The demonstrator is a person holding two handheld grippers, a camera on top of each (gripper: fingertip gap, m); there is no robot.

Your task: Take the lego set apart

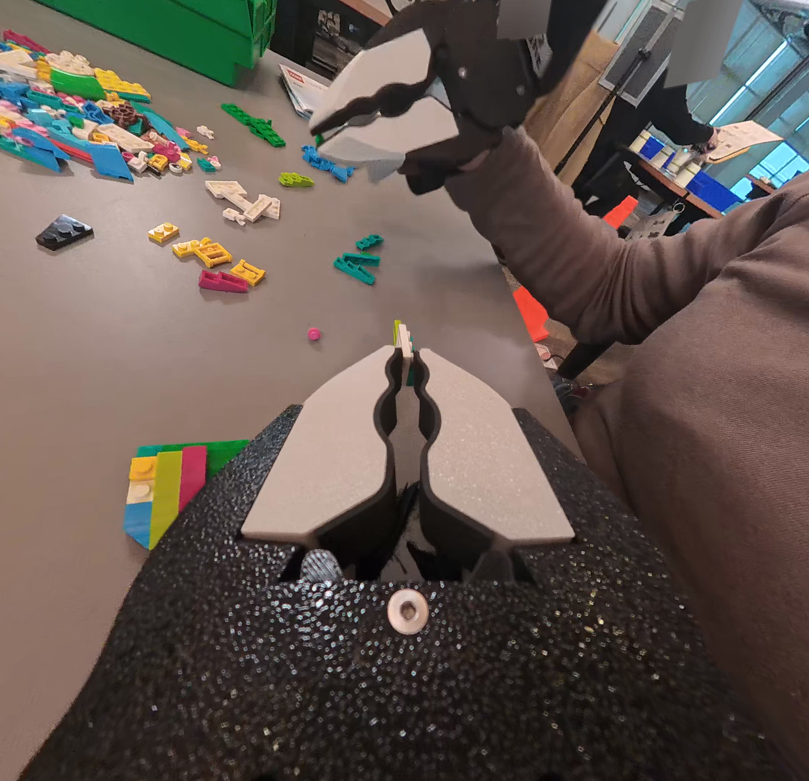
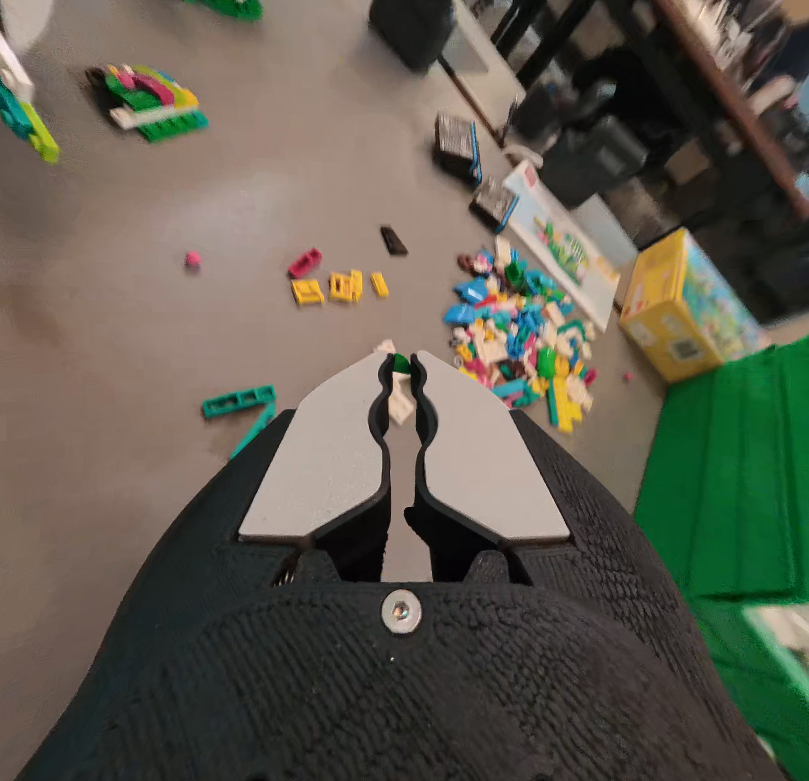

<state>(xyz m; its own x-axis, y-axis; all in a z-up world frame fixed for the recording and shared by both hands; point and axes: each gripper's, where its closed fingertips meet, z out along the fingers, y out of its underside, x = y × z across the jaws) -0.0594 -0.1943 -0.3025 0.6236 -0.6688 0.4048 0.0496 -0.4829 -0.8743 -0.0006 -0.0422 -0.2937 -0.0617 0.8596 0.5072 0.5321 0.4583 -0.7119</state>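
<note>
Gripping: left gripper (image 1: pixel 408 353) one white plate (image 1: pixel 407 347); right gripper (image 2: pixel 402 361) one green piece (image 2: pixel 401 364).

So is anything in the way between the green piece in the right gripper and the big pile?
Nothing visible. The right gripper holds the green piece above bare table; the pile lies just beyond.

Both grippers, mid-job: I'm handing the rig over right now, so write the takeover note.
Left gripper: shut on a thin white-and-lime plate stack, held above the table.
Right gripper: raised, shut on a small green piece.
Done: many bricks lie in the loose pile; sorted clusters, such as the yellow pieces, lie apart.
Left: split the held stack; a striped assembly beside the left gripper and a green-based chunk are still joined.
</note>
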